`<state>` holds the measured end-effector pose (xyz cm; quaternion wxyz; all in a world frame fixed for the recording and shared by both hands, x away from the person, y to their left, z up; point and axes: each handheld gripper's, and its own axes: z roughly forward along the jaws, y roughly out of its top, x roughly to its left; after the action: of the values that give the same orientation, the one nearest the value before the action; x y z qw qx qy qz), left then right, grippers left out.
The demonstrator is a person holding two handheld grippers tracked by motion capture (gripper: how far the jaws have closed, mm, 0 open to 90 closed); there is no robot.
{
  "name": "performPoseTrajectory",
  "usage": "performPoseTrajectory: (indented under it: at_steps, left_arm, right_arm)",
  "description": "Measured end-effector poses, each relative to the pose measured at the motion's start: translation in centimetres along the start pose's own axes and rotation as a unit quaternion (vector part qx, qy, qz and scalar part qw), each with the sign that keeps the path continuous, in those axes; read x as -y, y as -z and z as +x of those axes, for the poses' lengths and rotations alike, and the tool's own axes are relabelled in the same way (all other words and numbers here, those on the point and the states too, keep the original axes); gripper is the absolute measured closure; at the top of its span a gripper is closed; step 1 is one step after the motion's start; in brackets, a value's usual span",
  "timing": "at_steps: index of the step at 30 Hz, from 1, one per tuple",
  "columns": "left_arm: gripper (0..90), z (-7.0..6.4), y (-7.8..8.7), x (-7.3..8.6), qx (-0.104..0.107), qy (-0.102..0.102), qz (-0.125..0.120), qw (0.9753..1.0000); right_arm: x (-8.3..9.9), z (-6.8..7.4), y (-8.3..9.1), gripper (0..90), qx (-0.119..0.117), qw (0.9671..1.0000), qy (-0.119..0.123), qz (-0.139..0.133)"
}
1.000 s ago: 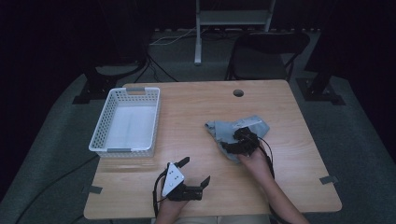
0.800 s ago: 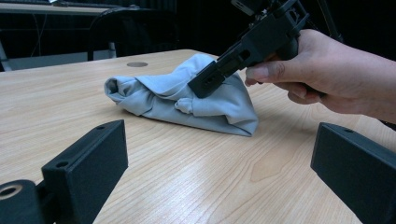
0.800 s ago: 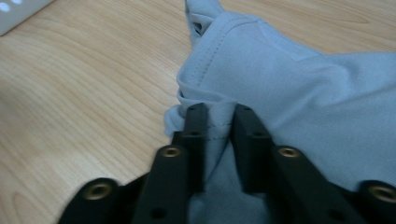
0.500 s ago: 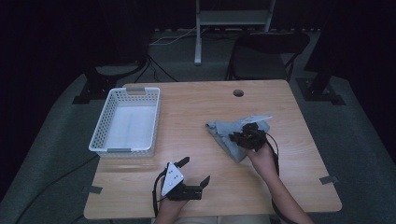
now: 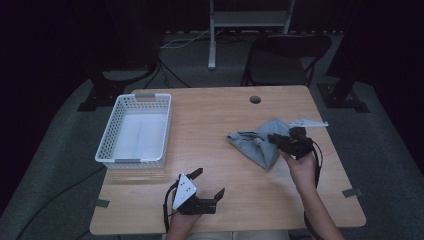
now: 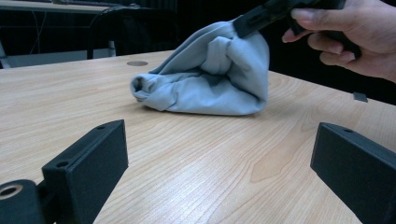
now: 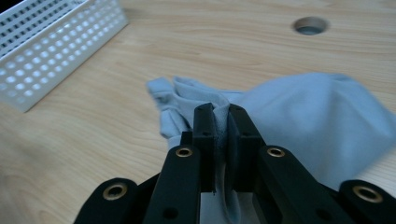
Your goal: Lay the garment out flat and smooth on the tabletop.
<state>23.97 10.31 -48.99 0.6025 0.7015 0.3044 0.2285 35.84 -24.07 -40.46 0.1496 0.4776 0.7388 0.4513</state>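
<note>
A crumpled grey-blue cloth [image 5: 260,142] lies on the right half of the wooden table [image 5: 215,115]. My right gripper [image 5: 274,138] is shut on a fold of the cloth [image 7: 299,116], and in the right gripper view fabric is pinched between its black jaws [image 7: 219,121]. One side of the cloth [image 6: 210,74] is lifted into a peak under the right hand [image 6: 345,32]. My left gripper [image 5: 207,182] rests low near the table's front edge, open, nothing between its jaws [image 6: 219,158], pointing toward the cloth.
A white perforated basket [image 5: 134,131] stands empty at the left of the table. A round cable hole [image 5: 255,99] sits near the far edge. A dark chair [image 5: 287,52] and a metal stand [image 5: 250,20] are behind the table. Tape marks [image 5: 351,192] sit near the front corners.
My right gripper has moved away from the person and to the right, pulling the pinched cloth up with it. The left gripper has stayed still and open.
</note>
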Motion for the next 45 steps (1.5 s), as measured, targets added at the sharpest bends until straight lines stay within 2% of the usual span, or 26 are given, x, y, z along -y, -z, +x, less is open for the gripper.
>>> performPoseTrajectory:
  at_steps: [4, 5, 6, 8, 9, 11, 14, 16, 17, 19, 20, 21, 22, 25, 26, 27, 31, 33, 39, 45]
  left_arm:
    - [5.0, 0.0, 0.0, 0.0, 0.0, 0.001, 0.0, 1.0]
    - [5.0, 0.0, 0.0, 0.0, 0.0, 0.002, 0.0, 1.0]
    - [5.2, 0.0, 0.0, 0.0, 0.0, 0.004, -0.001, 1.0]
    - [5.2, 0.0, 0.0, 0.0, 0.0, 0.005, -0.001, 1.0]
    - [5.2, 0.0, 0.0, 0.0, 0.0, 0.004, -0.001, 1.0]
    - [5.2, 0.0, 0.0, 0.0, 0.0, 0.004, -0.001, 1.0]
    - [5.2, 0.0, 0.0, 0.0, 0.0, 0.003, -0.001, 1.0]
    - [5.2, 0.0, 0.0, 0.0, 0.001, 0.004, -0.001, 1.0]
    - [5.3, 0.0, 0.0, 0.0, 0.0, 0.004, -0.001, 1.0]
    - [5.2, 0.0, 0.0, 0.0, 0.0, 0.004, -0.001, 1.0]
    - [5.2, 0.0, 0.0, 0.0, -0.002, 0.004, 0.0, 1.0]
    - [5.2, 0.0, 0.0, 0.0, -0.002, 0.004, 0.0, 1.0]
    - [5.2, 0.0, 0.0, 0.0, -0.001, 0.004, 0.0, 1.0]
    - [5.3, 0.0, 0.0, 0.0, -0.001, 0.005, 0.0, 1.0]
    - [5.3, 0.0, 0.0, 0.0, -0.002, 0.004, 0.0, 1.0]
    - [5.3, 0.0, 0.0, 0.0, -0.001, 0.004, 0.0, 1.0]
    - [5.3, 0.0, 0.0, 0.0, -0.001, 0.004, 0.0, 1.0]
    - [5.3, 0.0, 0.0, 0.0, -0.001, 0.004, 0.0, 1.0]
    - [5.2, 0.0, 0.0, 0.0, -0.002, 0.001, 0.001, 1.0]
    - [5.3, 0.0, 0.0, 0.0, -0.003, 0.004, -0.001, 1.0]
  right_arm:
    - [0.7, -1.2, 1.4, 84.0, 0.007, 0.9997, -0.019, -0.016]
    - [0.9, -1.6, 1.6, 84.0, -0.002, 0.9993, -0.029, -0.022]
    - [1.3, -2.2, 2.1, 84.0, -0.02, 0.9977, -0.056, -0.034]
    - [2.0, -3.4, 3.0, 84.0, -0.03, 0.9935, -0.092, -0.059]
    - [2.5, -4.0, 3.6, 84.0, -0.035, 0.99, -0.116, -0.073]
    - [3.6, -5.5, 4.6, 84.0, -0.027, 0.9827, -0.155, -0.098]
    - [5.3, -7.7, 5.5, 83.9, 0.012, 0.9755, -0.195, -0.102]
    - [6.4, -9.3, 5.9, 83.9, 0.044, 0.9719, -0.213, -0.09]
    - [7.0, -10.2, 5.9, 83.9, 0.069, 0.9705, -0.218, -0.076]
    - [7.6, -11.2, 6.0, 83.9, 0.118, 0.9697, -0.207, -0.052]
    - [7.9, -11.7, 5.9, 83.9, 0.127, 0.9696, -0.207, -0.034]
    - [8.1, -12.0, 5.8, 83.9, 0.146, 0.9697, -0.196, -0.012]
    - [8.3, -12.2, 5.7, 83.9, 0.164, 0.9684, -0.188, -0.004]
    - [8.9, -12.6, 5.1, 83.8, 0.173, 0.9691, -0.173, 0.032]
    - [9.0, -12.6, 5.0, 83.8, 0.169, 0.9697, -0.172, 0.042]
    - [9.1, -12.6, 4.9, 83.8, 0.16, 0.9713, -0.169, 0.046]
    - [9.4, -12.7, 5.2, 83.8, 0.121, 0.9742, -0.186, 0.041]
    - [9.6, -12.3, 5.1, 83.9, 0.111, 0.9766, -0.178, 0.047]
    - [9.6, -9.1, 4.1, 83.9, 0.087, 0.9858, -0.124, 0.072]
    - [9.6, -5.3, 2.3, 83.9, 0.047, 0.9919, -0.089, 0.078]
